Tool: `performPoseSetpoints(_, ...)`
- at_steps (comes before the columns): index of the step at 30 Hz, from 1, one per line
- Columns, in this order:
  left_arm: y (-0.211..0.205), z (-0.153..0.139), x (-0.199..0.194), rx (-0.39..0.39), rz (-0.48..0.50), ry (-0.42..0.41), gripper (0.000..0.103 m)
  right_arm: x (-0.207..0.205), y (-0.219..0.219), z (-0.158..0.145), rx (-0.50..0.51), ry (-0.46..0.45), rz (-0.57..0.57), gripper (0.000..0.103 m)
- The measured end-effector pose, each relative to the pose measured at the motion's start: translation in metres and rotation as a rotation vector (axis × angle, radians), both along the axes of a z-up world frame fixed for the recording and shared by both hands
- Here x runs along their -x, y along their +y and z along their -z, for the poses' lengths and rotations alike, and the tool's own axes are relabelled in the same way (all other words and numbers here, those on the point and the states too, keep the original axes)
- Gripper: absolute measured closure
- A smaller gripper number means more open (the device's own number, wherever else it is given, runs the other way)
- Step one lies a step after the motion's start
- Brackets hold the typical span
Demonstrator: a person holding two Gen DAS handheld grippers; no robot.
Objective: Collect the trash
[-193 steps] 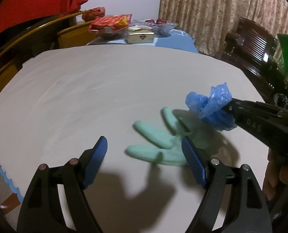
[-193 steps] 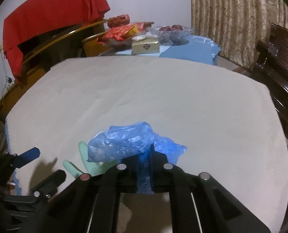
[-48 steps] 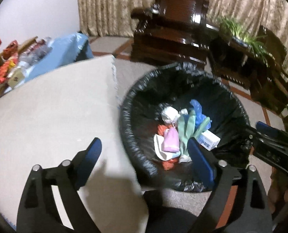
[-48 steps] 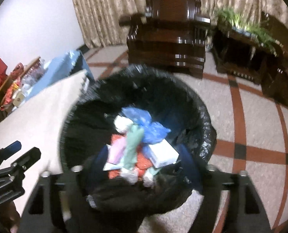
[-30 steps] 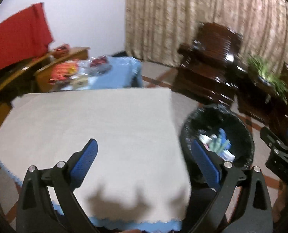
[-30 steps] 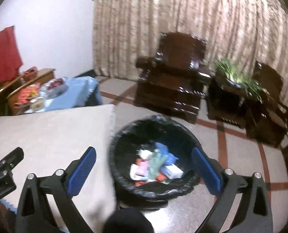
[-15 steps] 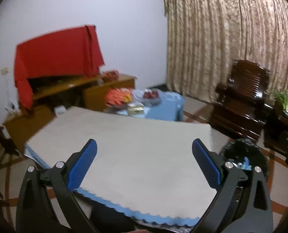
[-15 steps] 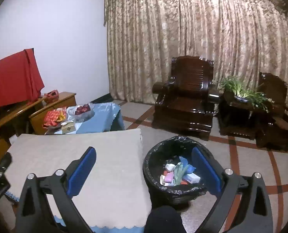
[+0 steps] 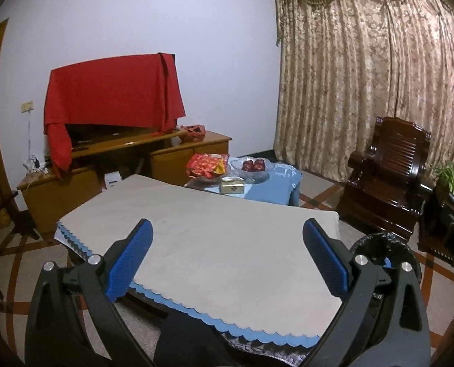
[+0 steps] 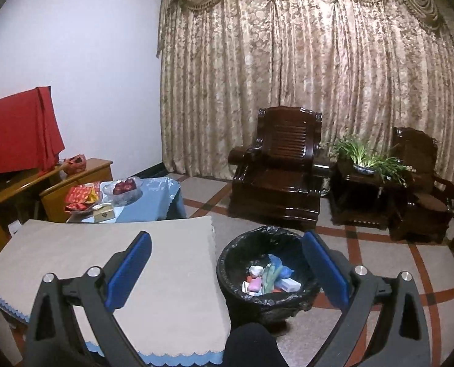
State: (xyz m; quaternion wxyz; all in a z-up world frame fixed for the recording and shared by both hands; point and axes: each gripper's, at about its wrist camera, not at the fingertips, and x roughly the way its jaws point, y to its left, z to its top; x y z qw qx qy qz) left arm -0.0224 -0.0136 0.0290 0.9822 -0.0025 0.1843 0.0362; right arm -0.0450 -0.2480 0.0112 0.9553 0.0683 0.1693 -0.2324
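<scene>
A black-lined trash bin stands on the floor right of the table and holds a green glove, a blue plastic bag, a white box and pink scraps. It also shows at the right of the left wrist view. My left gripper is open and empty, held high above the beige-covered table. My right gripper is open and empty, high above the table edge and the bin.
A low blue-covered table with snacks and a fruit bowl stands behind. A wooden cabinet with a red cloth is at the back left. Dark wooden armchairs and a plant stand before the curtains.
Both grippers let go of the glove and bag into the bin, then rose and pulled back far from the table; the view now takes in the whole room.
</scene>
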Motion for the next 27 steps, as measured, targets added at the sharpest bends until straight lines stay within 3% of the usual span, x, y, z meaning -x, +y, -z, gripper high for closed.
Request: performPoseSetpoints(27, -0.003, -0.001, 0.011, -0.004, -0.019, -0.017, 0.007, 0.016, -0.004, -0.006, 0.004, -0.045, 0.050, 0.006)
